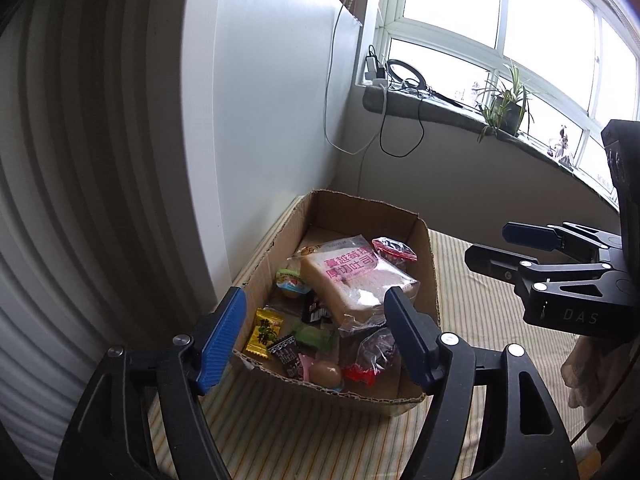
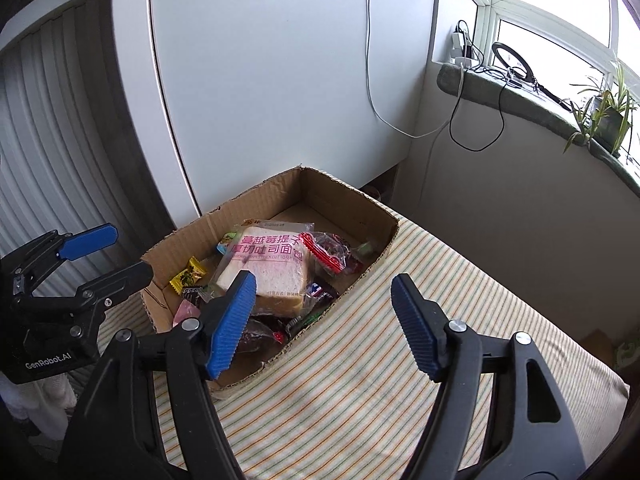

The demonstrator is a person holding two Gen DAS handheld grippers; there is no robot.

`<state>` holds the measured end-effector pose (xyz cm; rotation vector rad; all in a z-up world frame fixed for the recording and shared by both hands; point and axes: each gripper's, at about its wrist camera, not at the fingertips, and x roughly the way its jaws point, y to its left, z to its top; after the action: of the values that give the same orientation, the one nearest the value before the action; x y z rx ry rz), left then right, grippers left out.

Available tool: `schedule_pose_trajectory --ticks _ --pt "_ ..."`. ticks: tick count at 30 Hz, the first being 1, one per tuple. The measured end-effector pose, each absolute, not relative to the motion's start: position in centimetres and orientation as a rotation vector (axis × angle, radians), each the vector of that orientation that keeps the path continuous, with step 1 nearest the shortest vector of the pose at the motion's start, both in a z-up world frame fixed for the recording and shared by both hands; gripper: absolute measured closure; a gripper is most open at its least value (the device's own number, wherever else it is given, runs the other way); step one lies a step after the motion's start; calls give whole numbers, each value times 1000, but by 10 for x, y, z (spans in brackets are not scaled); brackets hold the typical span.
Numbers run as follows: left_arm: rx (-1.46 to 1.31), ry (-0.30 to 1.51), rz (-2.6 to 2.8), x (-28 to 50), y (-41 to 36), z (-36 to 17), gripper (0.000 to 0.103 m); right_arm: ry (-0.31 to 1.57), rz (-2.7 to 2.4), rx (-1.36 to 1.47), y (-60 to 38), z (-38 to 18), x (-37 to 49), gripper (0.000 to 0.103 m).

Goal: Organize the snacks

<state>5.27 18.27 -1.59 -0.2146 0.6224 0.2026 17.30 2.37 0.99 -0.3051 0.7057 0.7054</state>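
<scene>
An open cardboard box (image 1: 429,252) (image 2: 256,196) stands on a striped cloth. It holds a bagged slice of toast with pink print (image 1: 356,280) (image 2: 276,268), a yellow candy (image 1: 266,330) (image 2: 190,274), a red-sealed bag of dark fruit (image 1: 394,250) (image 2: 332,254), a jelly cup (image 1: 292,284) and several small wrappers. My left gripper (image 1: 316,320) (image 2: 132,252) is open and empty, hovering over the box's near end. To the right of the box my right gripper (image 2: 324,316) (image 1: 486,245) hangs open and empty above the cloth.
The striped cloth (image 2: 400,360) stretches right of the box. A white panel (image 2: 280,80) and a ribbed wall (image 1: 80,160) rise close behind and left of the box. The window sill (image 1: 440,110) carries cables, a ring light and a potted plant (image 1: 506,108).
</scene>
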Motion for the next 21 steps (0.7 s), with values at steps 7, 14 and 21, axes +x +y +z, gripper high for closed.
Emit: schedule_pose_trajectory --ticks 7,14,21 --pt "-194 597 223 31 167 -8 26 621 656 -280 -3 21 133 7" --pt "-169 577 219 16 147 -2 24 597 607 -247 -26 25 103 7" --pt "-176 570 222 11 140 2 23 596 582 -215 -42 28 90 7"
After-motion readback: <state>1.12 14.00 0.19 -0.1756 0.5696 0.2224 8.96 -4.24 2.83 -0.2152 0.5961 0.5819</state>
